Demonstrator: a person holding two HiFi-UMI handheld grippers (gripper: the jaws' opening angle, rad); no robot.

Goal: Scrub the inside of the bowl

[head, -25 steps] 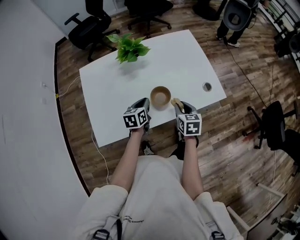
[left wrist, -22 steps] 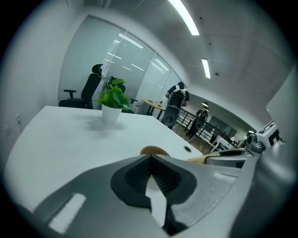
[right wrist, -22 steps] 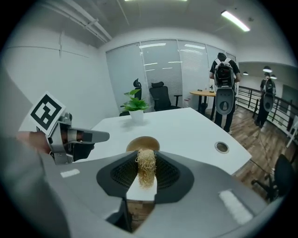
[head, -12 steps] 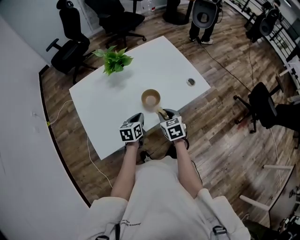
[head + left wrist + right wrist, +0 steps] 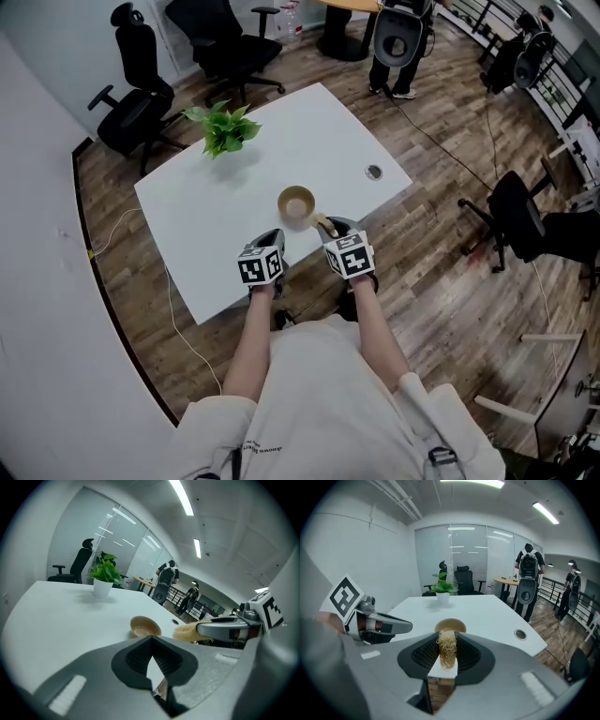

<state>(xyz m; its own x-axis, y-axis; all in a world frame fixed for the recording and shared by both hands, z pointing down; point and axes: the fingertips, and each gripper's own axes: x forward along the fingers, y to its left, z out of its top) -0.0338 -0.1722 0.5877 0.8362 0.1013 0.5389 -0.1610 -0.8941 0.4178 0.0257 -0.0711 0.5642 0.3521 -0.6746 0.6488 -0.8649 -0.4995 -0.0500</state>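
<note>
The bowl (image 5: 297, 203) sits near the tabletop's (image 5: 208, 214) front edge, half hidden behind the fibrous scrubber (image 5: 447, 655) pinched in the right gripper (image 5: 447, 641) (left gripper (image 5: 151, 641) jaws pressed together, empty).

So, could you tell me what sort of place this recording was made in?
Most likely an office meeting room: a large white table with a cable port, black swivel chairs nearby, a potted plant, and glass partitions behind.
</note>
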